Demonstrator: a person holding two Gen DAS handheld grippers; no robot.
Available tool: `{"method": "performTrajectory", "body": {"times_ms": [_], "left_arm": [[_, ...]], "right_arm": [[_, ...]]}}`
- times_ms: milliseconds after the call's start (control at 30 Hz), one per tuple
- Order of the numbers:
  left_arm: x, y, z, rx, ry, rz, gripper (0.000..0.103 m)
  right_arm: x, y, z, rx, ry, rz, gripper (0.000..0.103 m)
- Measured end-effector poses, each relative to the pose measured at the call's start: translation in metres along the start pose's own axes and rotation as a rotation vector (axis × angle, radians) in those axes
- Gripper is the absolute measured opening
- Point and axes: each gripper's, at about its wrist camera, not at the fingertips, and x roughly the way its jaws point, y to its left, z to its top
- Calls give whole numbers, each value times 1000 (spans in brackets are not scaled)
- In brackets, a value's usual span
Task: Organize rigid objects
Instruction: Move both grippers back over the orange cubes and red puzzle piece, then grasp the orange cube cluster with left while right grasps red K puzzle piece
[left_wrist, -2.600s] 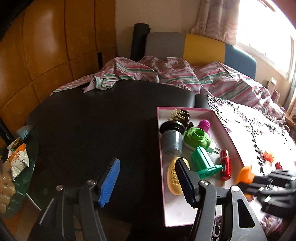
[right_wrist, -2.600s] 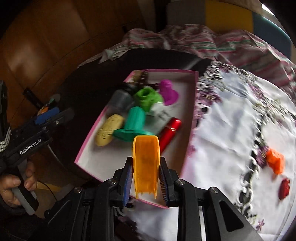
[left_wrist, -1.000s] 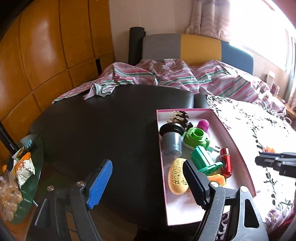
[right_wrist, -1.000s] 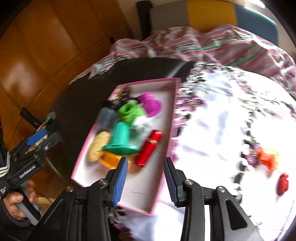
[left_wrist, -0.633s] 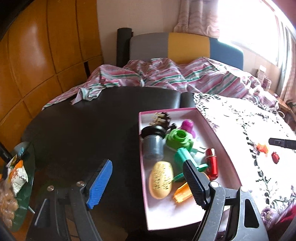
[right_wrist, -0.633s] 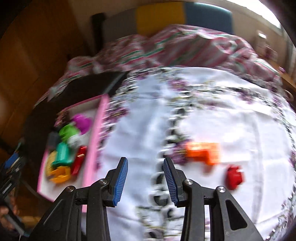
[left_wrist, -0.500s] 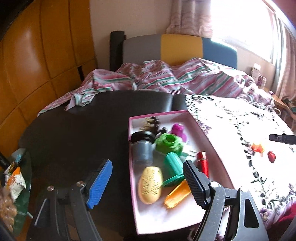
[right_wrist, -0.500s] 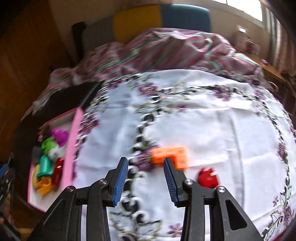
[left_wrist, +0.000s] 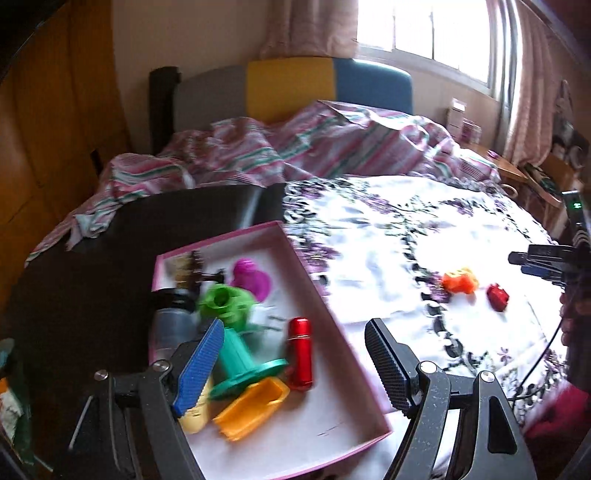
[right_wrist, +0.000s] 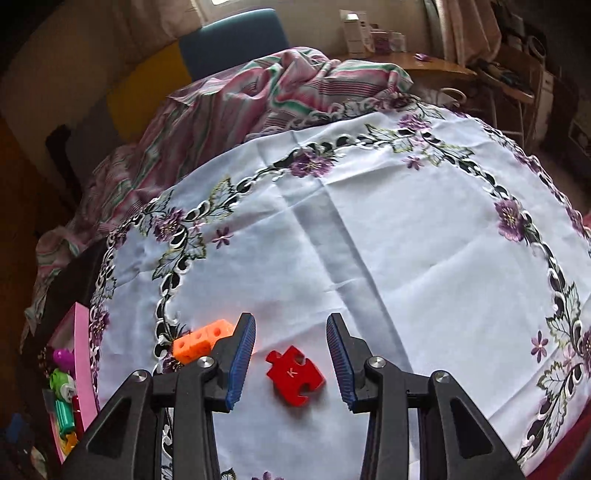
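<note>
Right wrist view shows my right gripper (right_wrist: 291, 363), emptied of the orange scoop (left_wrist: 253, 410) now in the pink-rimmed tray (left_wrist: 354, 373), hanging open over the red plastic puzzle piece (right_wrist: 294, 374) on the tablecloth.

You have released the orange scoop (left_wrist: 251, 410) into the pink tray (left_wrist: 364, 398); it lies beside the teal piece (left_wrist: 240, 363). Your right gripper (right_wrist: 291, 360) has swung from the tray to the tablecloth (right_wrist: 369, 240), jaws parted and empty, straddling the red puzzle piece (right_wrist: 295, 374).
</note>
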Motion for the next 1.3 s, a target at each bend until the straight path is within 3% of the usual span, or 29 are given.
{"method": "performTrajectory", "body": {"times_ms": [367,700,867,1067,1300], "left_arm": [[33,-62,22,97,52,-120,79],[87,-147,41,311,112,-270,79],[115,-185,48,484,126,-343,79],[149,-201,52,572,185,-395,68],[175,-210,49,598,241,-456,39]], "right_arm": [[3,-19,2,99,20,-34,40],[8,-30,4,158,50,-6,40],[10,-29,4,154,60,5,40],[12,-32,4,178,63,18,40],[13,-34,4,197,63,27,40]]}}
